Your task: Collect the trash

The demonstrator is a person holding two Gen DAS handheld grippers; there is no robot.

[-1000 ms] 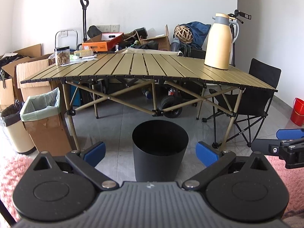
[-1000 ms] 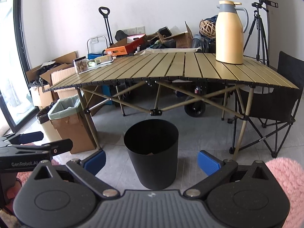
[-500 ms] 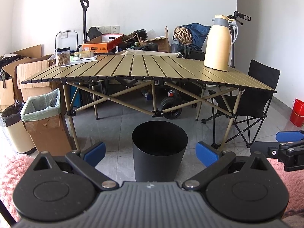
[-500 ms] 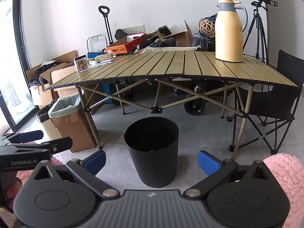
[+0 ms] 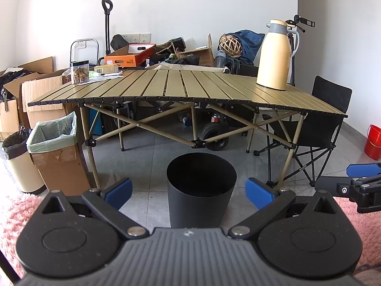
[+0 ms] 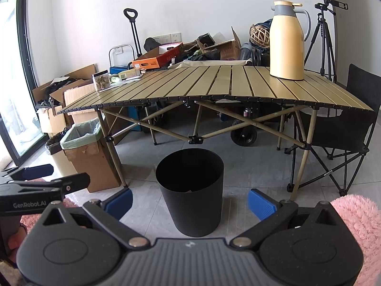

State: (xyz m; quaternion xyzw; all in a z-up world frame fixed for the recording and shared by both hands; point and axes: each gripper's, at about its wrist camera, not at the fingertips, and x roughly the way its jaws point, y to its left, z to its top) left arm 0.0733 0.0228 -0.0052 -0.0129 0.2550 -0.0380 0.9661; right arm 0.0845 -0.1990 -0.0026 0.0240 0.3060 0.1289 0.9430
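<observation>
A black round trash bin stands on the grey floor in front of the folding table. Pale scraps show at the bin's bottom in the right wrist view. My left gripper is open and holds nothing, its blue pads on either side of the bin. Likewise my right gripper is open and empty, framing the bin. Each gripper shows at the edge of the other's view. On the table stand a cream thermos and a clear jar.
A cardboard box lined with a green bag and a cream bin with a black bag stand at the left. A black folding chair and a red bucket are at the right. Pink rug lies near me.
Both views have shifted slightly downward and back; the table and thermos sit a little higher in the frames. Both grippers stay open and empty.
</observation>
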